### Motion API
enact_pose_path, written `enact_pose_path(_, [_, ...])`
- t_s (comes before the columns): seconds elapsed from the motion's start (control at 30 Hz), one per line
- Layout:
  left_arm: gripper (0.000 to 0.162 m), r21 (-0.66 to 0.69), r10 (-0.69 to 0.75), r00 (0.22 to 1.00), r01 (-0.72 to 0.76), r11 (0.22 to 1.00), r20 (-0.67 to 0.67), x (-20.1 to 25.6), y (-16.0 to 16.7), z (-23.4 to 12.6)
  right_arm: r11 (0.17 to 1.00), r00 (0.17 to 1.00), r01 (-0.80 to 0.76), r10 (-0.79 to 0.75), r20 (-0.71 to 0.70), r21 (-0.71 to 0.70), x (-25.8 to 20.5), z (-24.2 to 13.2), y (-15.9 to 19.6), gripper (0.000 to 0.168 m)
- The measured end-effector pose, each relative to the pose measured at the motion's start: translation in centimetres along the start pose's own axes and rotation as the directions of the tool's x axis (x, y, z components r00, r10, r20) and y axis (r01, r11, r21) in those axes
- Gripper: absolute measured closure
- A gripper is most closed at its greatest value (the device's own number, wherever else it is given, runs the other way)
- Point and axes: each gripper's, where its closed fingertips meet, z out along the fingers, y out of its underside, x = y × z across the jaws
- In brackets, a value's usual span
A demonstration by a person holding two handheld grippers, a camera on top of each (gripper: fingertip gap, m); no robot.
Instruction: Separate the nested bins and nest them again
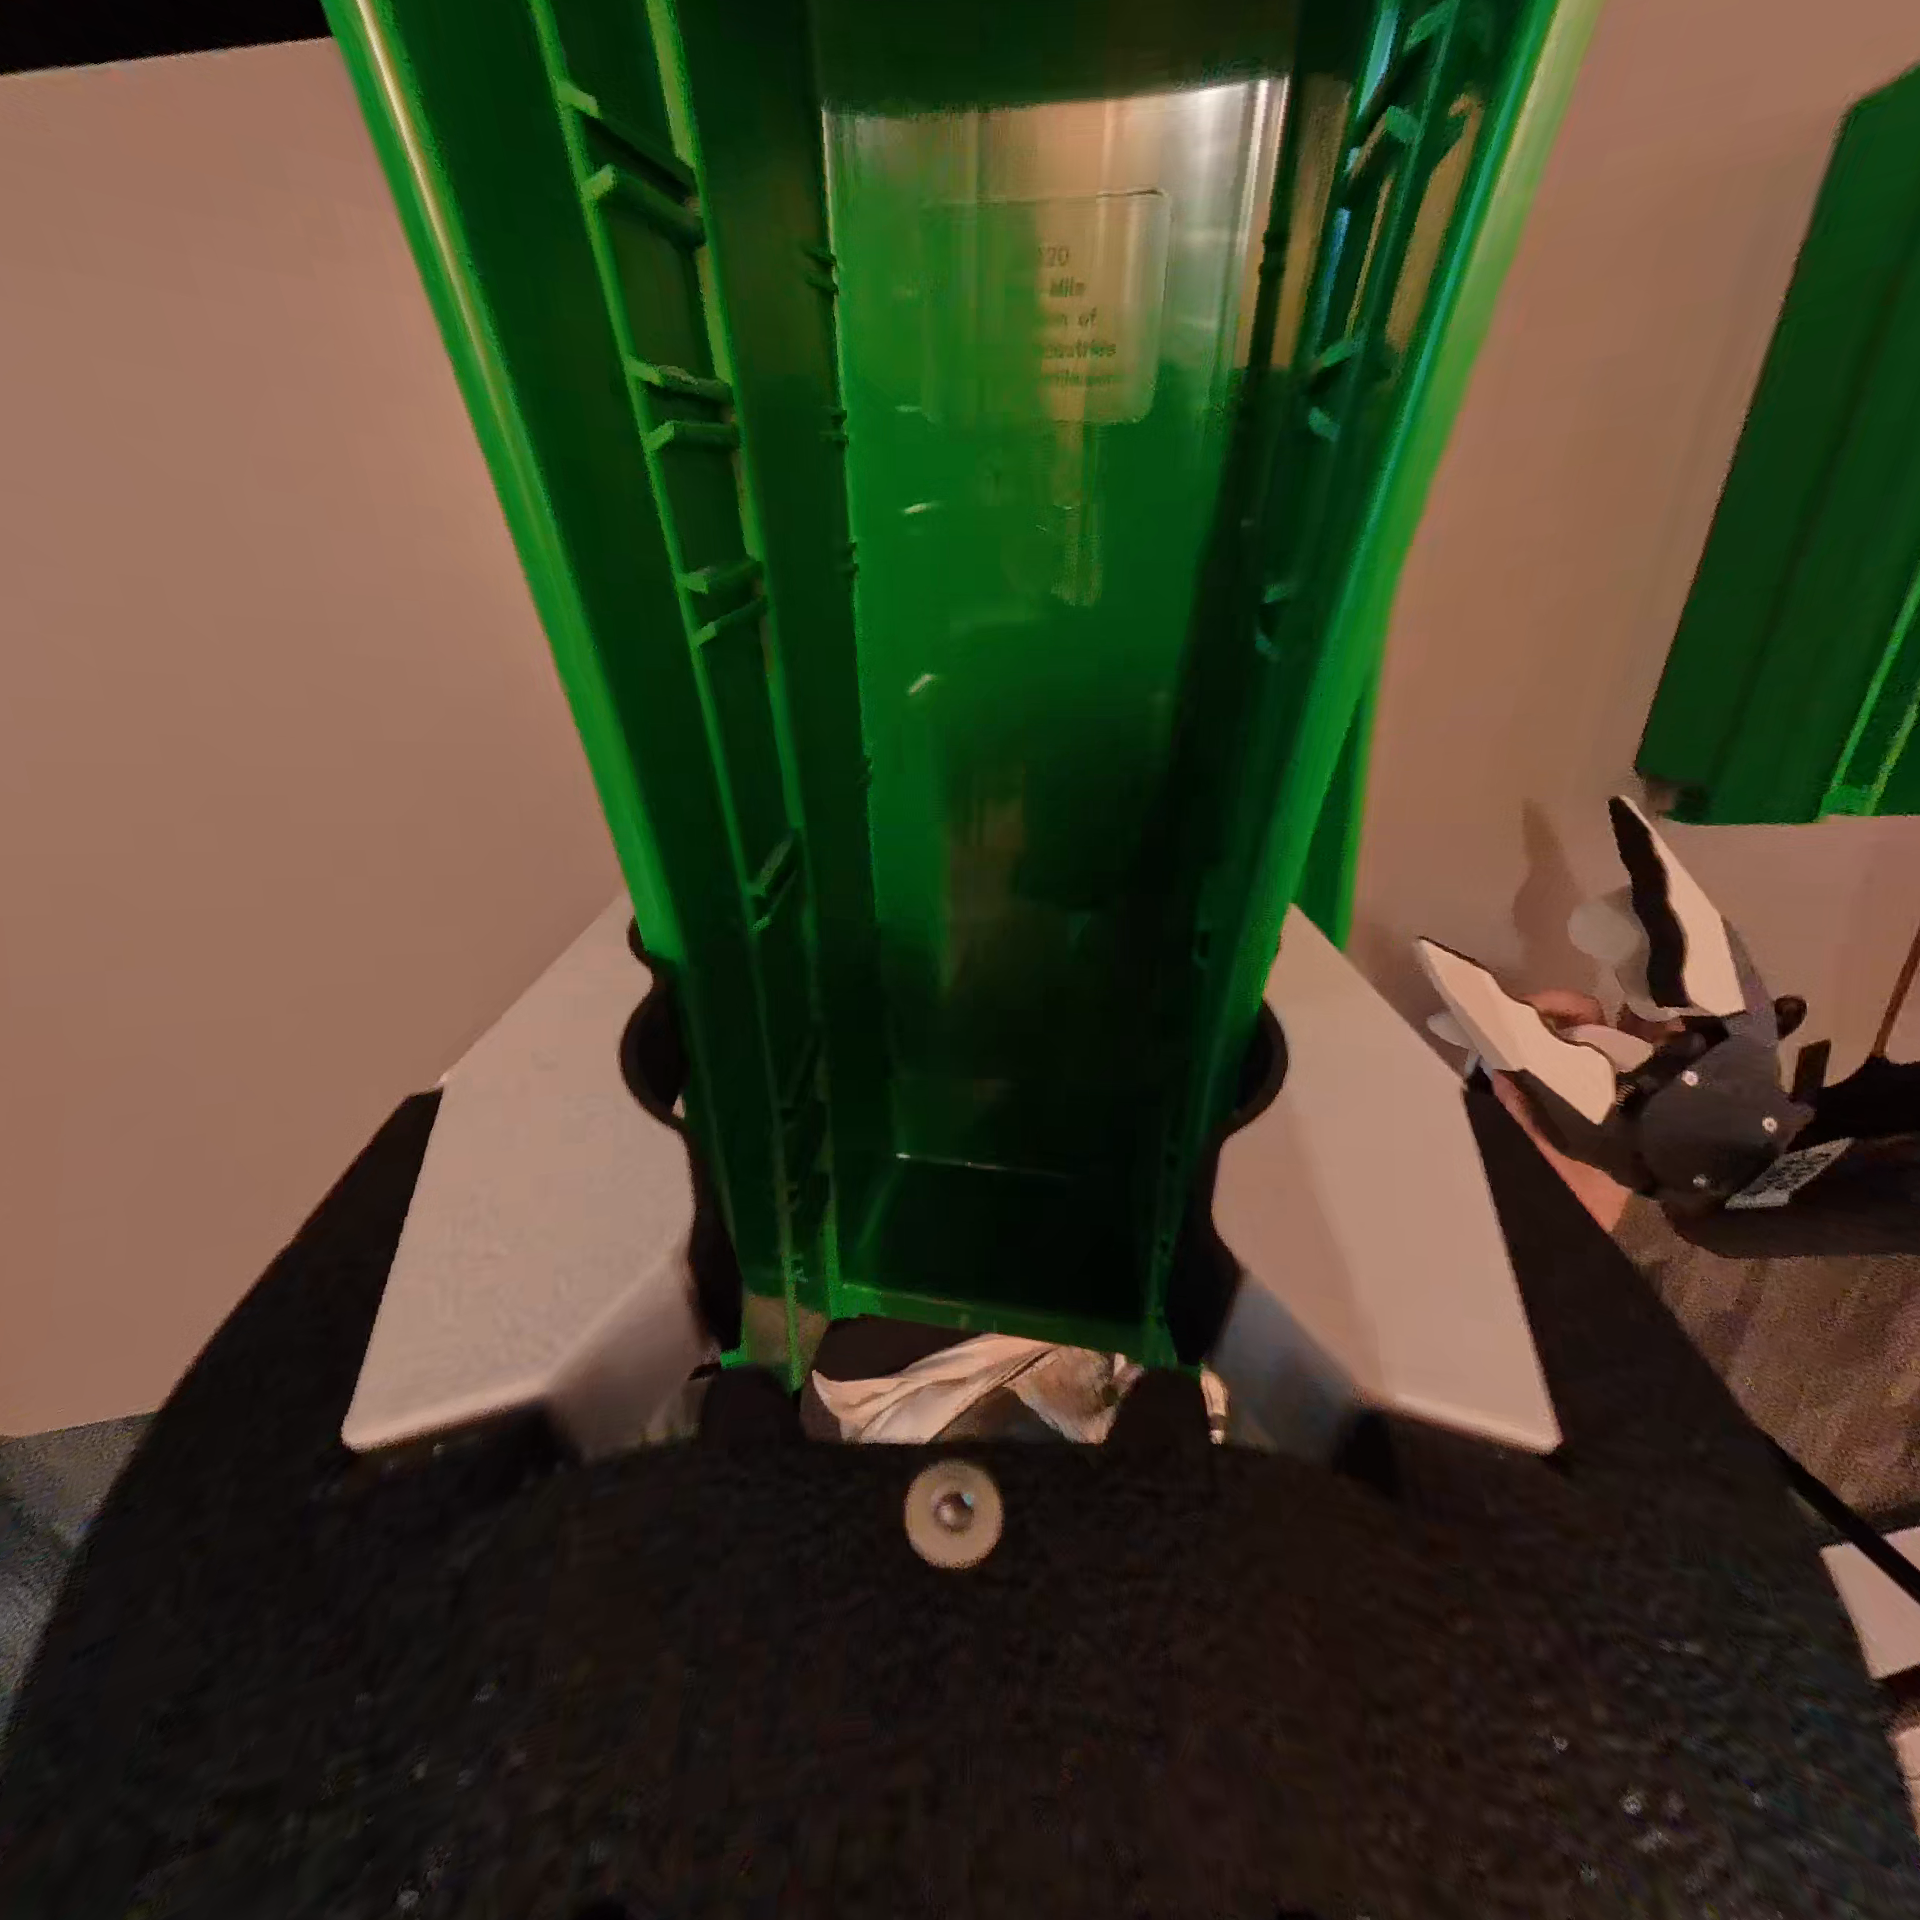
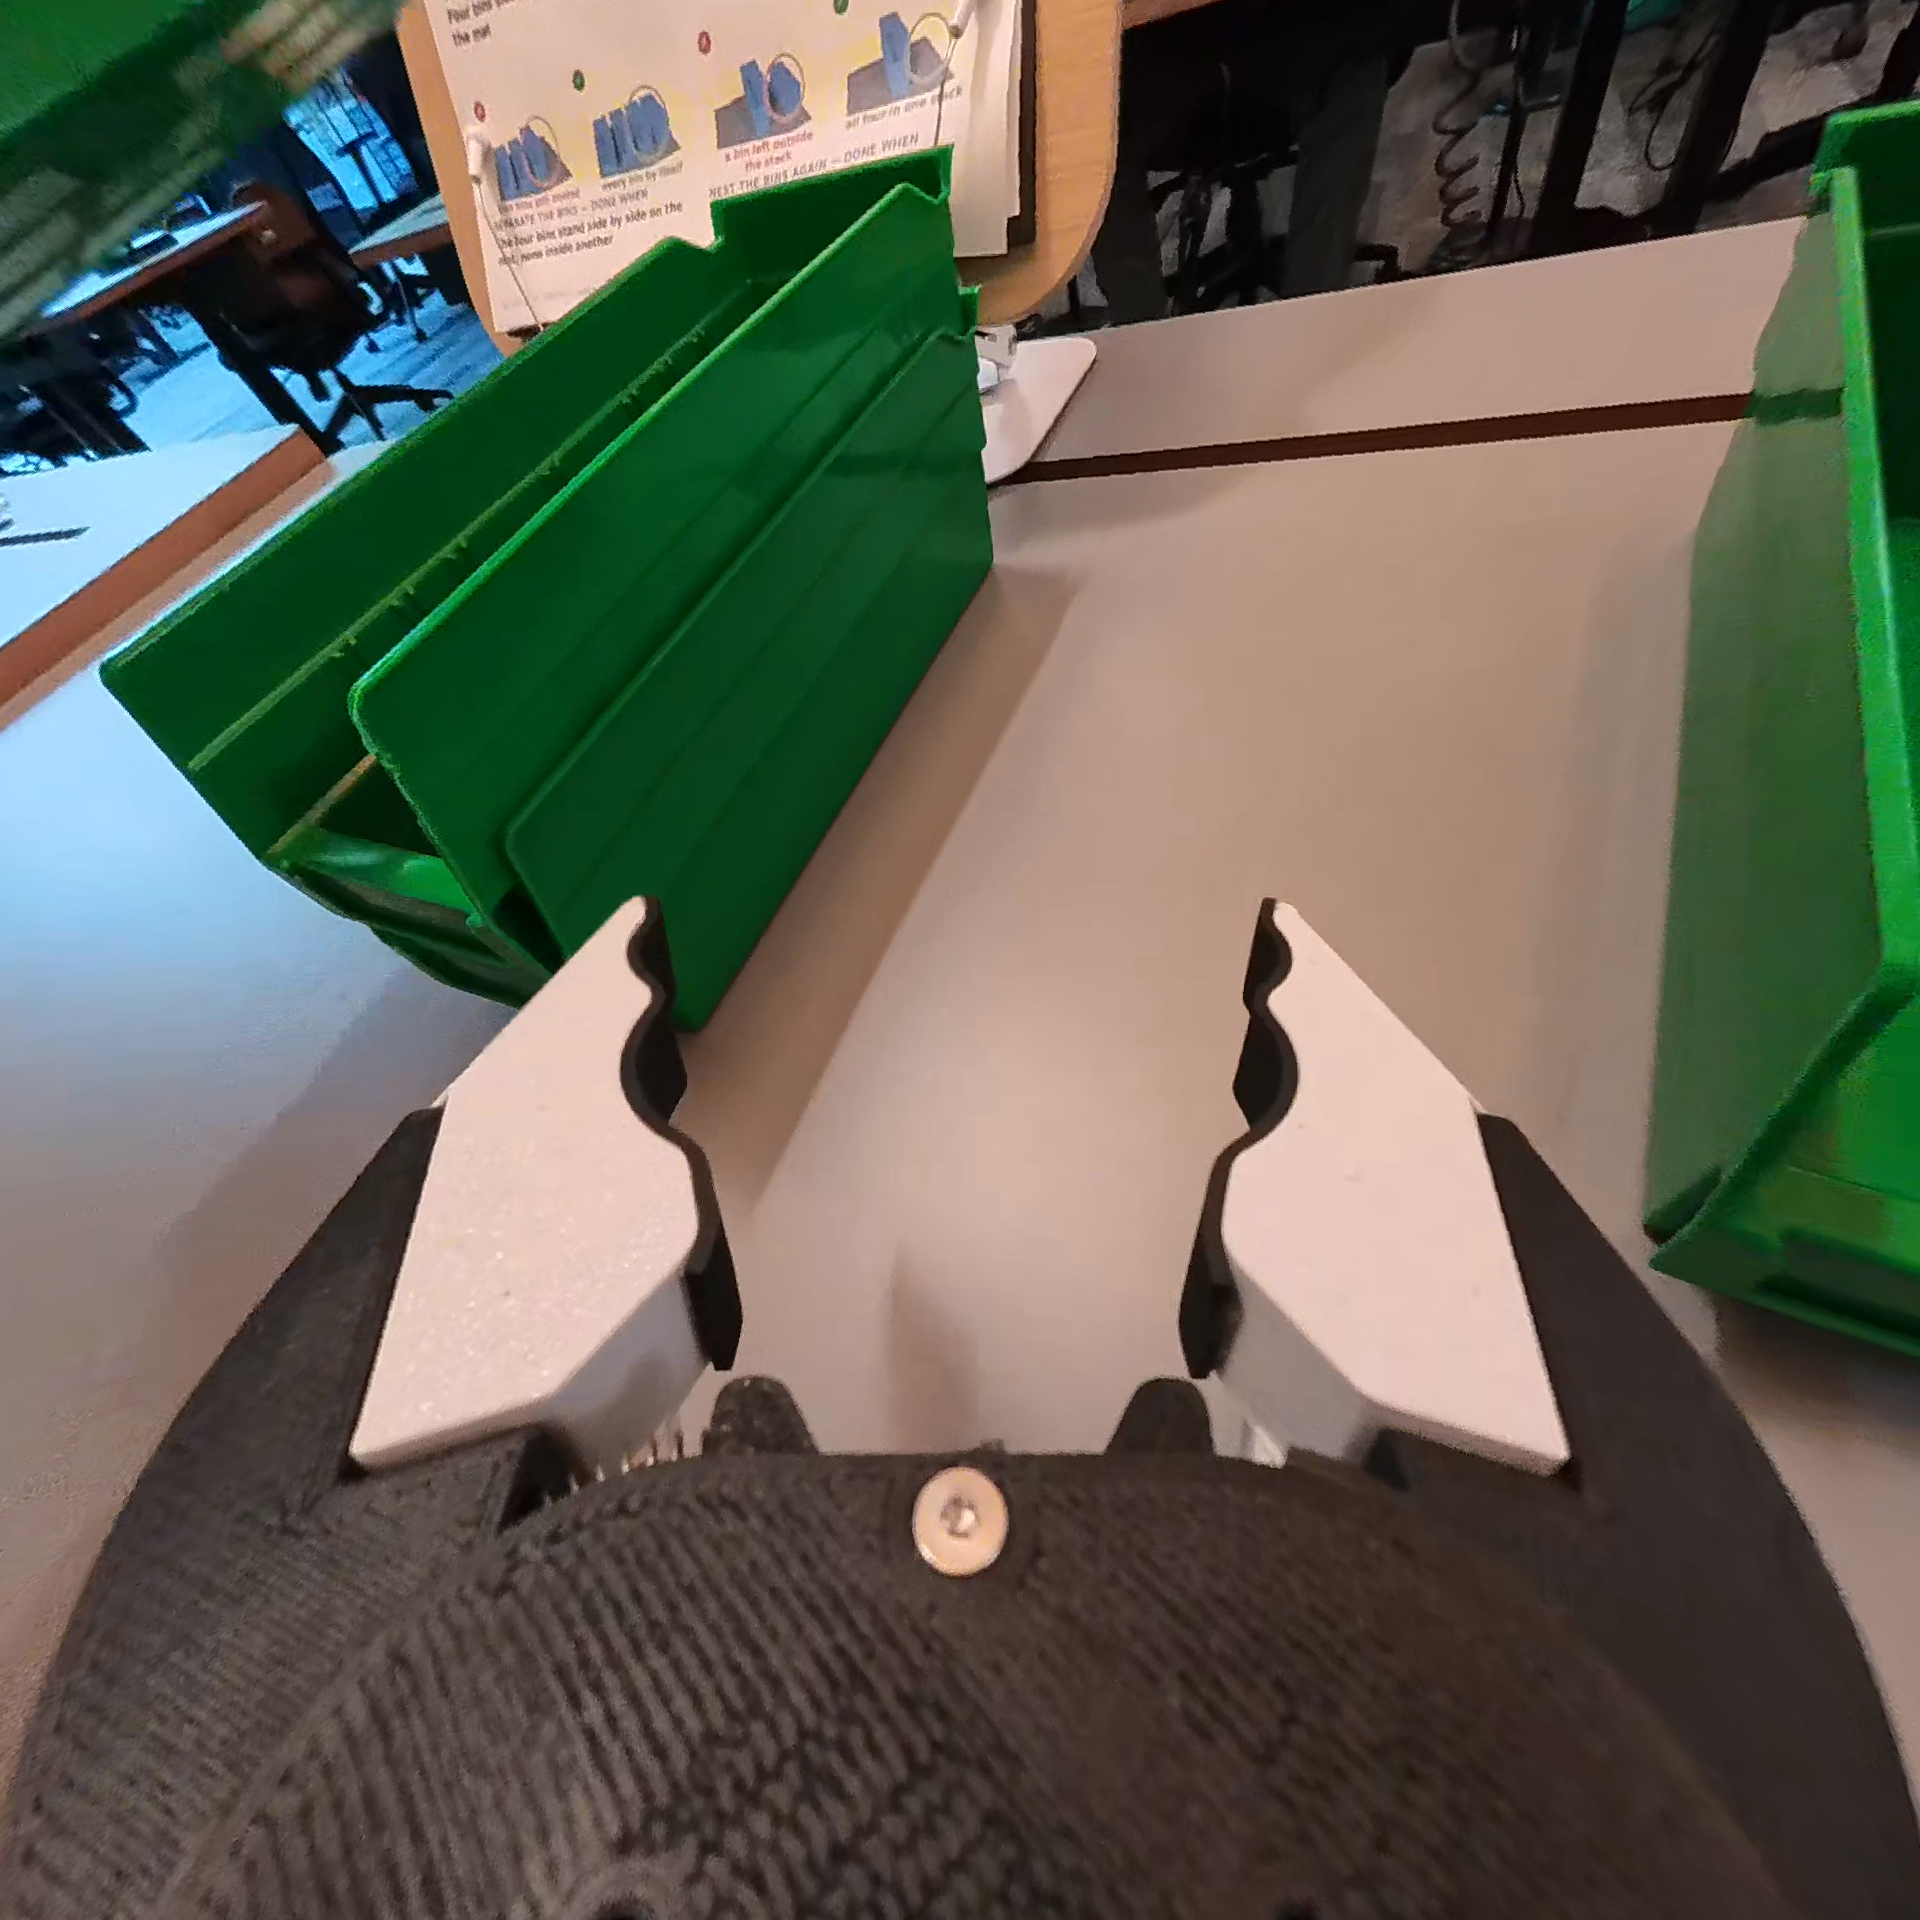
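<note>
My left gripper [image 1: 961,956] is shut on a long green bin [image 1: 987,623], its fingers pressing the bin's two long sides. The bin stretches away from the camera and I look into its open inside. A second green bin [image 1: 1787,468] shows at the upper right. My right gripper [image 2: 961,935] is open and empty, low over the table [image 2: 1299,727]; it also shows in the left wrist view [image 1: 1621,1039]. Two green bins [image 2: 675,623] stand close together to its left; I cannot tell whether one is inside the other. Another green bin [image 2: 1818,727] stands at the right.
An instruction sheet on a wooden stand [image 2: 727,125] with a white base [image 2: 1029,395] stands behind the left bins. A dark seam [image 2: 1351,447] crosses the table. A blurred green bin edge [image 2: 114,94] hangs at the top left. Desks and chairs stand beyond.
</note>
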Motion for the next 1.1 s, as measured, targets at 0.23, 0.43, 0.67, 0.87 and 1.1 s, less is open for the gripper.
enact_pose_path(0.23, [0.057, -0.043, 0.041, 0.999, -0.041, 0.998, 0.001, 7.1, -0.2, 3.3, 1.0, 1.0, -0.006, 0.005, 0.011, 0.015, -0.2, -0.3, -0.4, 0.06])
enact_pose_path(0.43, [0.057, -0.044, -0.005, 0.996, 0.008, 0.999, 0.088, 7.2, -1.0, 6.0, 0.999, 1.0, -0.014, 0.014, 0.023, 0.03, -0.3, -0.6, -0.8, 0.06])
enact_pose_path(0.67, [0.058, -0.03, -0.046, 0.994, 0.049, 0.998, 0.102, 7.2, -2.1, 8.1, 0.998, 0.998, -0.048, 0.047, 0.031, 0.04, 0.3, -0.7, -0.9, 0.06])
enact_pose_path(0.87, [0.059, 0.0, -0.037, 0.99, 0.038, 0.999, 0.137, 7.1, -2.8, 9.2, 0.997, 0.998, -0.058, 0.056, 0.034, 0.043, 0.5, -0.7, -0.9, 0.06])
enact_pose_path(1.1, [0.059, 0.06, -0.042, 0.985, 0.032, 0.998, 0.169, 6.9, -3.3, 10.2, 0.998, 0.998, -0.047, 0.046, 0.035, 0.035, 0.2, -0.4, -0.8, 0.061])
